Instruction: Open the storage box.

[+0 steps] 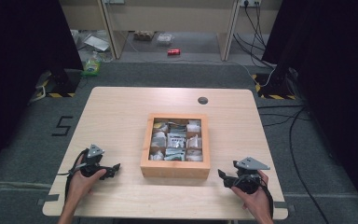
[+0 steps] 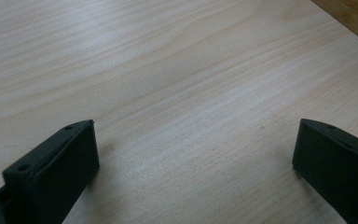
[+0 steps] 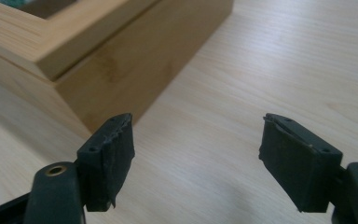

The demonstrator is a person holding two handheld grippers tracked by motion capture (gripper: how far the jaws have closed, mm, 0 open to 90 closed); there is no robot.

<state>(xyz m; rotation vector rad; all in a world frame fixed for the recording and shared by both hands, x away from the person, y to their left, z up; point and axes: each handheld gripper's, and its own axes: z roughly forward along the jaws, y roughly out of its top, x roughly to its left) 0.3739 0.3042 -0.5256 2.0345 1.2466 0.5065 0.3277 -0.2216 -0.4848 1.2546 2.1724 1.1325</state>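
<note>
Wooden compartment box (image 1: 175, 169) sits mid-table toward the near edge, packets inside, untouched — left gripper (image 1: 113, 169) and right gripper (image 1: 223, 178) flank it, jaws spread and empty — risk: a careless approach could nudge the box across the table (image 1: 116, 112).

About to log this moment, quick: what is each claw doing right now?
Left claw: open, holding nothing, over the bare table.
Right claw: open, holding nothing, beside the wooden box.
</note>
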